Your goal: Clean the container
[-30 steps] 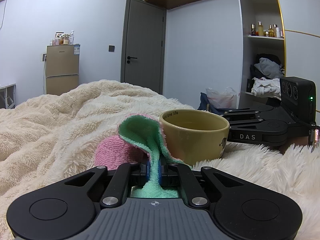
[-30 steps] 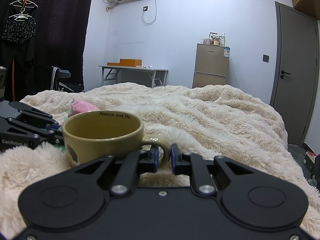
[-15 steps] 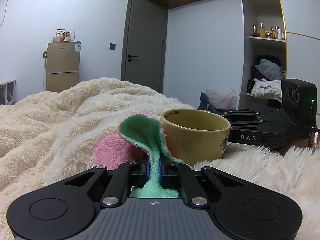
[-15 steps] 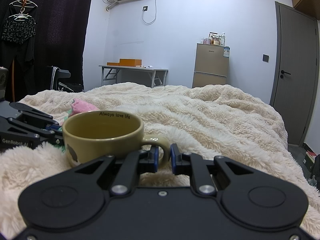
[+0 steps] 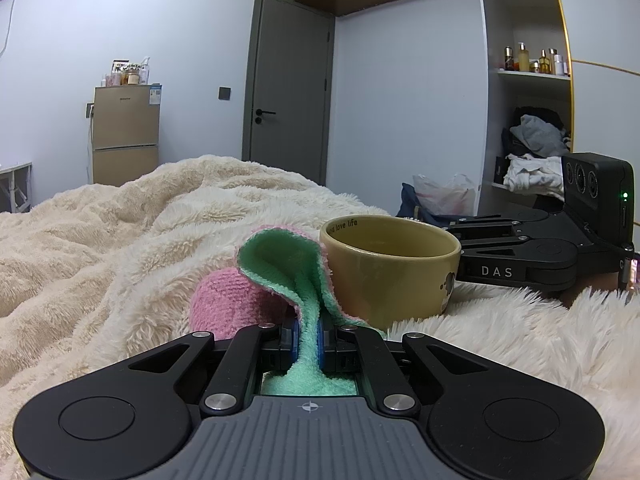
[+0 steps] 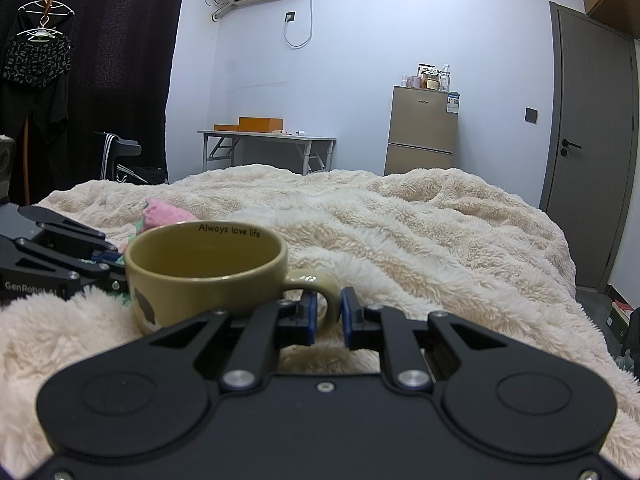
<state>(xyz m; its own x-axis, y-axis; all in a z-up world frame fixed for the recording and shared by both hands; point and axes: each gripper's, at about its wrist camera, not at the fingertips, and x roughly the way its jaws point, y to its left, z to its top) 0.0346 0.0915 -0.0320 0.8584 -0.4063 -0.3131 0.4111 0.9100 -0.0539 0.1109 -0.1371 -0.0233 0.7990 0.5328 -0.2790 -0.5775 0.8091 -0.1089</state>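
Left gripper [image 5: 308, 334] pinched closed, level; right gripper [image 6: 328, 316] slightly parted, level.

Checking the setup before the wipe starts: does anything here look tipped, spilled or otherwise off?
Nothing is tipped or spilled. The mug stands upright, but on a fluffy blanket, a soft footing. The left gripper pinches the cloth; the right gripper brackets the mug's handle, and contact is unclear.

Your left claw [image 5: 308, 334] tilts slightly, so the room behind it now sits a little higher in its view than before. Your right claw's [image 6: 327, 316] view looks unchanged.
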